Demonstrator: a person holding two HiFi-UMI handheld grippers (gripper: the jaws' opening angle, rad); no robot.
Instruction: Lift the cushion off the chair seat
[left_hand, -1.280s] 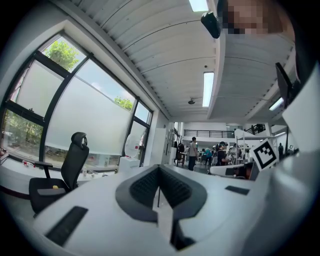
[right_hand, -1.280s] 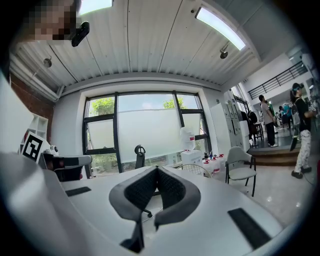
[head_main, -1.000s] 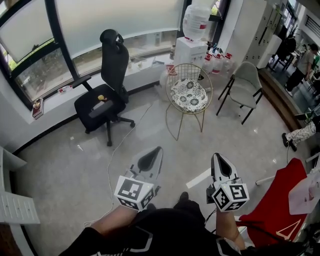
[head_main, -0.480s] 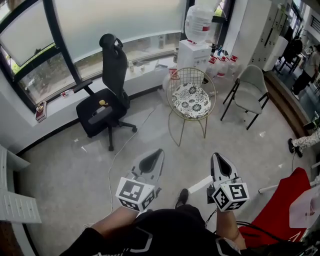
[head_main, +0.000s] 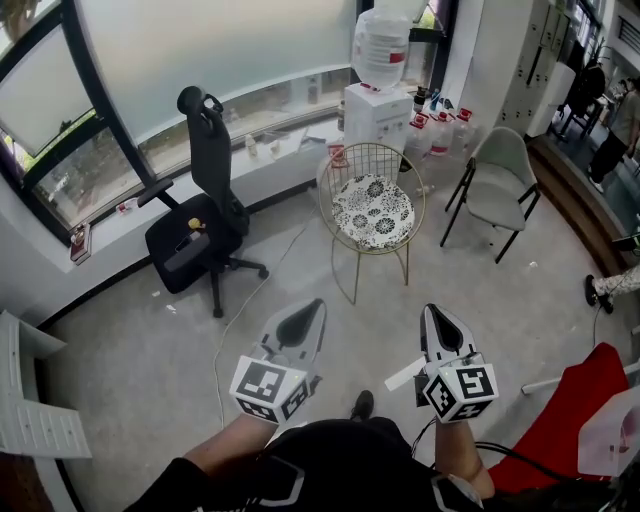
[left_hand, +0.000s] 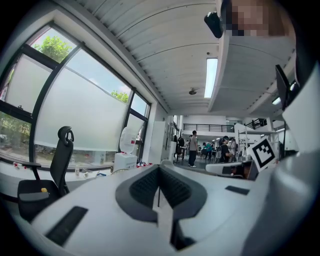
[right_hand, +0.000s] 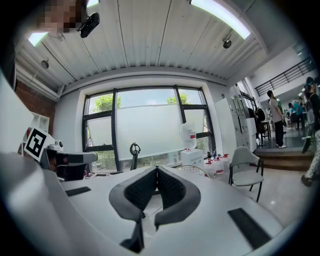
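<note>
Gold wire chair (head_main: 368, 160) holds cushion (head_main: 372, 212) | well beyond both jaws

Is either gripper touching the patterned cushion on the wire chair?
No, in the head view the left gripper and right gripper hang near the person, well apart from the cushion on the wire chair.

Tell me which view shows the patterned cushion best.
Head view: the cushion lies fully visible from above on the wire chair. In the gripper views the left claw and right claw hide it; only the chair's wire back peeks over.
</note>
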